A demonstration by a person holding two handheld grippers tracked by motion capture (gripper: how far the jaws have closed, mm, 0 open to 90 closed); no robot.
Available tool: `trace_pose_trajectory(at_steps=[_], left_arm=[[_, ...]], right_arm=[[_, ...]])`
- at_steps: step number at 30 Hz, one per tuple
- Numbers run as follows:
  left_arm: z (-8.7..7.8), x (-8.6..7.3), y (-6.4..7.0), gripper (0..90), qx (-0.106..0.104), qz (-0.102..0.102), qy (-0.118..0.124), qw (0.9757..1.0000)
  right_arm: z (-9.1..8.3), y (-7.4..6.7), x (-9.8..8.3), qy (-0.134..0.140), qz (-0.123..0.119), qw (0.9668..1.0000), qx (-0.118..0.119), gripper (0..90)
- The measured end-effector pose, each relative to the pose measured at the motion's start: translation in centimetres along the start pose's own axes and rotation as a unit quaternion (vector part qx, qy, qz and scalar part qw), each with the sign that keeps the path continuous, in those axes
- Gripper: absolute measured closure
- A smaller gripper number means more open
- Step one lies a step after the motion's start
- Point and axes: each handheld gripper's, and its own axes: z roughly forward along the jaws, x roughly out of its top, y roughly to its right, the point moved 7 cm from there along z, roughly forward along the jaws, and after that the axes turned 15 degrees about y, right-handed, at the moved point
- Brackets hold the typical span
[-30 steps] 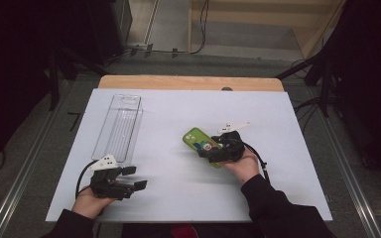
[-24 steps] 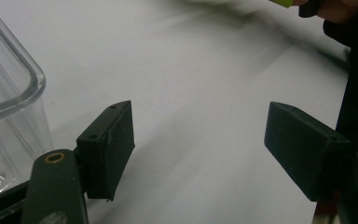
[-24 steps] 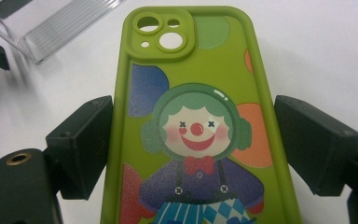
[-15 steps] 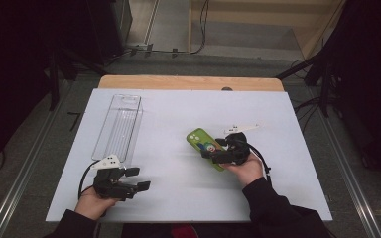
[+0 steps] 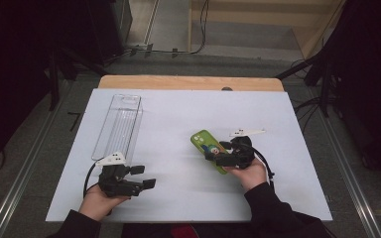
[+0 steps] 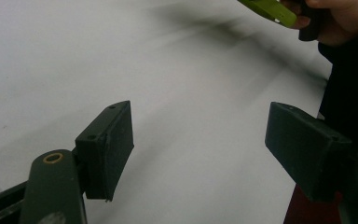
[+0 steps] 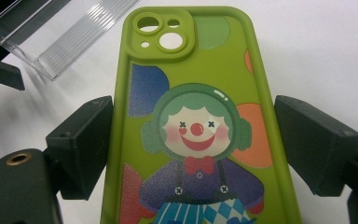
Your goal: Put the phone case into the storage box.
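A white-topped table [image 5: 178, 114] with a wooden far edge stands on grey floor [image 5: 39, 148]. Dark surroundings flank it; cables [image 5: 178, 49] lie beyond.

Looking matt and smooth, like white paper or laminate, all across the surface [image 5: 178, 114], and turning to bare pale wood on the strip [image 5: 188, 82] along its far edge. Gleaming as clear, glossy hard plastic, ribbed along the bottom, in the box [image 5: 119, 124] near the left edge. Showing soft, matt, rubbery green on the phone case [image 7: 196, 116], with a smooth printed clown picture giving little shine. Appearing as matt black plastic on the left hand-held gripper [image 6: 200, 149] and the right hand-held gripper [image 7: 193, 149], looking faintly grainy on the pads [image 6: 114, 144], and glinting brass-coloured metal at a small ring [image 6: 52, 157]. Reading as dark matt cloth on the sleeve [image 5: 273, 213].
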Motion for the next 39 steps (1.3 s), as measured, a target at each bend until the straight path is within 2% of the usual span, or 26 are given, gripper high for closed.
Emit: trace_pose_trajectory(at_steps=[4,8,11,18,27,34,39], left_arm=[[0.4,0.5,0.2,24.2,0.000,-0.016,-0.002,0.9999],[0.8,0.9,0.3,24.2,0.001,-0.017,-0.004,0.9998],[1.1,1.3,0.6,24.2,0.000,-0.026,-0.002,0.9997],[2.3,2.0,0.5,24.0,0.014,-0.033,-0.012,0.9993],[3.8,3.1,0.6,21.7,0.013,-0.036,-0.006,0.9992],[5.0,4.5,0.8,22.4,0.004,-0.039,0.004,0.9992],[5.8,4.9,0.6,22.4,0.020,-0.031,0.002,0.9993]], right_arm=[[-0.4,-0.2,-0.1,0.006,0.001,1.0000,-0.001,14.1],[-0.8,-0.4,-0.3,0.008,-0.001,1.0000,-0.005,14.1],[-0.8,-0.5,-0.5,0.006,-0.003,0.9999,-0.010,14.1],[-1.1,-0.5,-0.4,0.012,-0.003,0.9998,-0.013,14.1],[-1.0,-0.3,-0.7,0.013,-0.003,0.9997,-0.018,14.1],[-1.0,-0.5,-0.9,0.017,-0.001,0.9996,-0.021,14.1],[-0.8,-0.7,-0.8,0.025,0.003,0.9994,-0.023,14.1]])
